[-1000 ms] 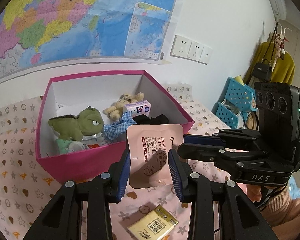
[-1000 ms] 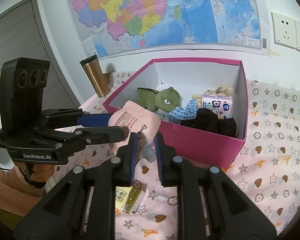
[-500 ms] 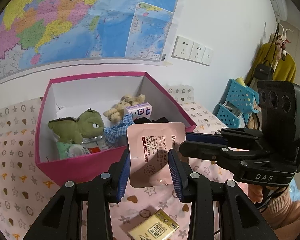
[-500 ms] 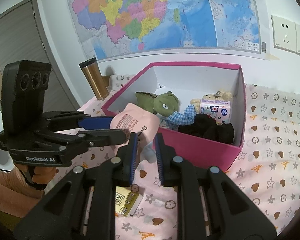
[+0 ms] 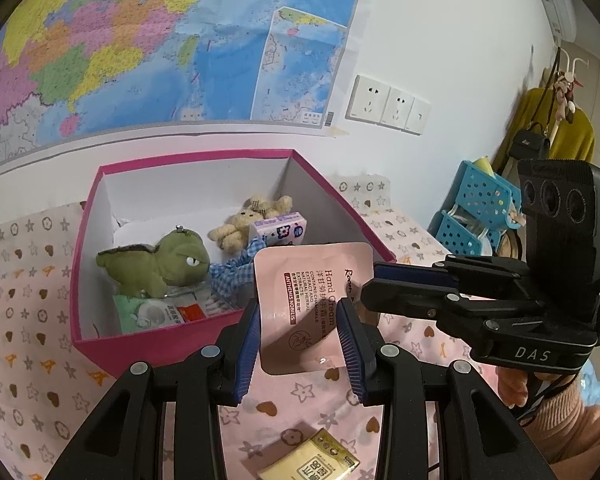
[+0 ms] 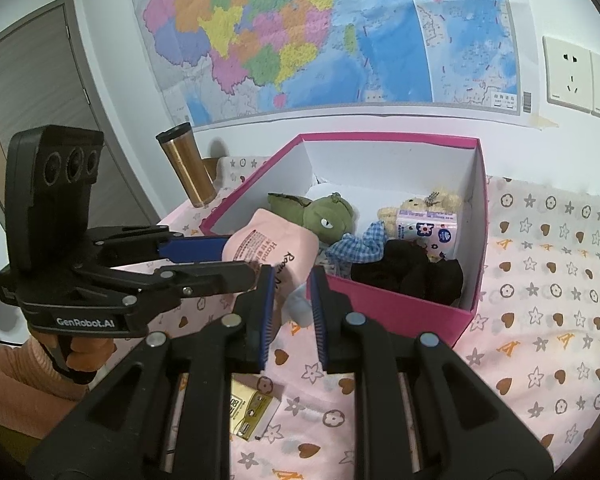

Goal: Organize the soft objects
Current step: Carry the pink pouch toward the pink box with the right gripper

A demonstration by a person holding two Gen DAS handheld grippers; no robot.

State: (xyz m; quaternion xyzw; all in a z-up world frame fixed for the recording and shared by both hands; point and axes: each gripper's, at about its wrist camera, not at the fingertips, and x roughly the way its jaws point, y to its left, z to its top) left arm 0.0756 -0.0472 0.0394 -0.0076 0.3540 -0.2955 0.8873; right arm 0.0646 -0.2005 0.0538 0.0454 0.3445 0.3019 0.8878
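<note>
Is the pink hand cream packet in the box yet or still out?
Out. The packet is held by the left gripper in front of the box.

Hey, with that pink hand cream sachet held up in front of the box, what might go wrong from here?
1. The pink hand cream sachet sits bowed between the left gripper fingers, gripped only by its side edges; it may pop out short of the pink cardboard box.
2. The right gripper sits close beside the sachet, so the two grippers could bump.
3. If dropped, it may land on the yellow packet below.
</note>
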